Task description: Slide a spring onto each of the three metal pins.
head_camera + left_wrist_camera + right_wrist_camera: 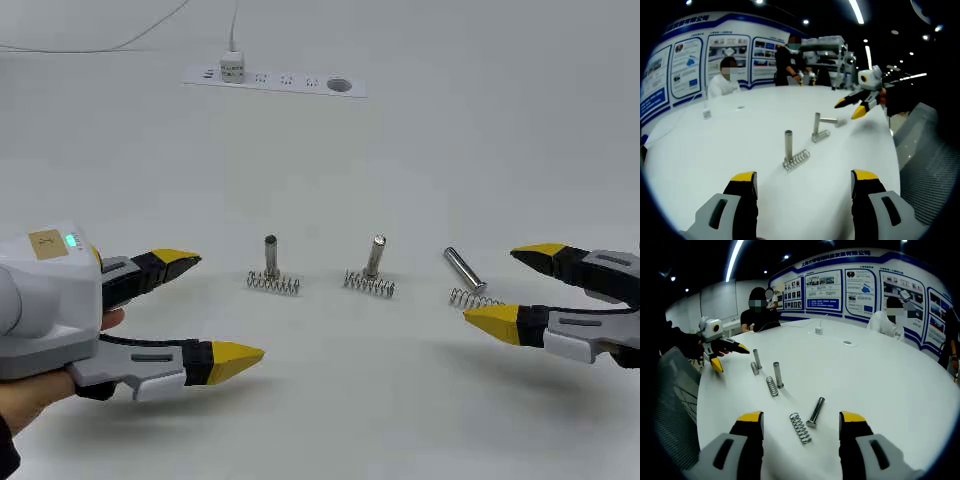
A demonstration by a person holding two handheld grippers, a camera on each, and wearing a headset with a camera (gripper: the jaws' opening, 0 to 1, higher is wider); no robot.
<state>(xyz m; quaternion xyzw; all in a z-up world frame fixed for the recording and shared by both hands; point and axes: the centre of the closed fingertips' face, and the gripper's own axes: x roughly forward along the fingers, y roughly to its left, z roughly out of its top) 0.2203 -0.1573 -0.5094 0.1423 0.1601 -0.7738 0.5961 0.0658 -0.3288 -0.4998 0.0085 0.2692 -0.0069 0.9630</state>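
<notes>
Fingers (225, 358) of the left gripper (228, 306) stand spread wide and empty at the lower left of the frame; those of the right gripper (490, 285), at the right edge, are just as open and hold nothing. Between them on the white bench (400, 150) three pins sit in a row. Left pin (271, 256) and middle pin (375, 255) stand upright, each with its spring lying flat at its foot: the left spring (273, 283) and the middle spring (369, 285). Right pin (463, 268) lies on its side, the right spring (474, 298) just beside it, close to the right gripper's tips. No spring is on a pin yet, so the job looks barely begun. Best, I'd say, to pinch a spring lightly across its coils near one end, without crushing it, bring its bore square over the pin's top and let it slide down; the fallen pin would want standing up first
</notes>
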